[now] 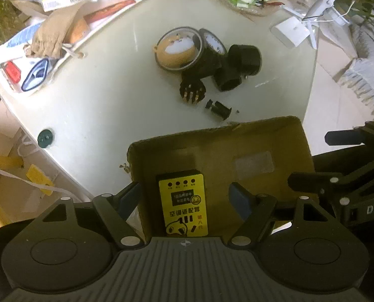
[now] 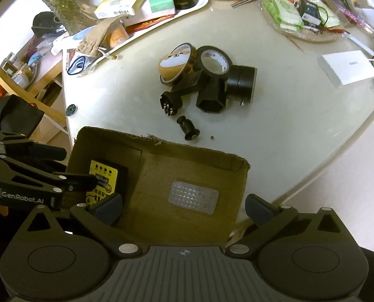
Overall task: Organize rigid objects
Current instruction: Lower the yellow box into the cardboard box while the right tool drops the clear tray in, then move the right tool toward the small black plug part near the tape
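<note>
Two hand-held tools hover over an open brown cardboard box (image 1: 282, 136) at the near edge of a pale round tabletop (image 1: 106, 95). The left tool (image 1: 187, 198) is released, its blue-padded fingers (image 1: 241, 198) spread wide on either side of a yellow-faced black rectangular adapter with printed characters (image 1: 183, 205), which lies flat on the box floor directly between and just beyond them; no contact with it can be seen. The right tool (image 2: 184, 210) is likewise released and grasps nothing, its fingers (image 2: 258, 210) parted above the box floor, where a clear ridged plastic patch (image 2: 194, 197) lies just ahead of it and the adapter (image 2: 103, 176) sits off to its left, partly hidden by the left tool's black linkage.

Beyond the box's far wall, well ahead of both tools, the remaining items sit in a loose cluster on the tabletop: a tan tape roll with a cartoon print (image 2: 178, 61), a black tape roll with a white core (image 2: 214, 59) leaning against it, a black hexagonal hollow part (image 2: 210, 98), a black cylindrical cap (image 2: 242, 81), a black round multi-pin plug (image 2: 171, 104) and, nearest the box, a small black spool-shaped piece (image 2: 188, 127).

A white rectangular box (image 2: 346, 68) lies far ahead to the right, a cluttered white tray (image 2: 161, 12) far ahead to the left
</note>
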Tool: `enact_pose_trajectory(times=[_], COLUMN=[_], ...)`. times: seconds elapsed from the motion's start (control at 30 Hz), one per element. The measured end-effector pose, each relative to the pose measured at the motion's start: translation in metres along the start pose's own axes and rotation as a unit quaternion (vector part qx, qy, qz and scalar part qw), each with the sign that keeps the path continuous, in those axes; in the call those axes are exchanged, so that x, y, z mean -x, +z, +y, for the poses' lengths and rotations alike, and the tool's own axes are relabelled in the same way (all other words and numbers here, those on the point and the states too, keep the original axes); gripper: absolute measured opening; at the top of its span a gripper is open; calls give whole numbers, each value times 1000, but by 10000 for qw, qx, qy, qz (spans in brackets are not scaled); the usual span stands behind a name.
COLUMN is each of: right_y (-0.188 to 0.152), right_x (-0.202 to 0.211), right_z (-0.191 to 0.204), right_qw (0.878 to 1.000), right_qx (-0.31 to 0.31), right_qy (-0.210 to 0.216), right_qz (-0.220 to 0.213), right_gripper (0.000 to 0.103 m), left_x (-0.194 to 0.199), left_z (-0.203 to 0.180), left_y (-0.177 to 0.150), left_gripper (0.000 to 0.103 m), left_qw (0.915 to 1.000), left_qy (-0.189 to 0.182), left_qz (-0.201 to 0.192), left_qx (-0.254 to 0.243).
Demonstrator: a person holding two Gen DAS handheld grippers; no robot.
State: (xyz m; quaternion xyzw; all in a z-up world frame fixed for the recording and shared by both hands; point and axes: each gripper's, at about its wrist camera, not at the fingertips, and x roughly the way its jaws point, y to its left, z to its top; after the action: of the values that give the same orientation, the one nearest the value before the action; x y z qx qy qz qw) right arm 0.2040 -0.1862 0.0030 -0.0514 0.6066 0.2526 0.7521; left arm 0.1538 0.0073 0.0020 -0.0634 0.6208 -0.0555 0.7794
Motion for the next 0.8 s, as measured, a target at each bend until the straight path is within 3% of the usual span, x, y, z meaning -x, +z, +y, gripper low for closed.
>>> enact_pose_trajectory(times=[0.5,0.8], right_y=[7,11], right_x=[14,7], right_z=[-11,-15], right_qw=[9991,9984], right_qx=[-88,-4], right_qy=[-237,-234], right_qz=[-350,-519], right_gripper=[103,103], left_x=[14,16], left_z=[-2,5], left_y=[3,5], left_gripper=[76,76], left_qw=[9989,9953], left_qy=[63,63], left_qz=[-440,-969], left_qx=[-114,-60])
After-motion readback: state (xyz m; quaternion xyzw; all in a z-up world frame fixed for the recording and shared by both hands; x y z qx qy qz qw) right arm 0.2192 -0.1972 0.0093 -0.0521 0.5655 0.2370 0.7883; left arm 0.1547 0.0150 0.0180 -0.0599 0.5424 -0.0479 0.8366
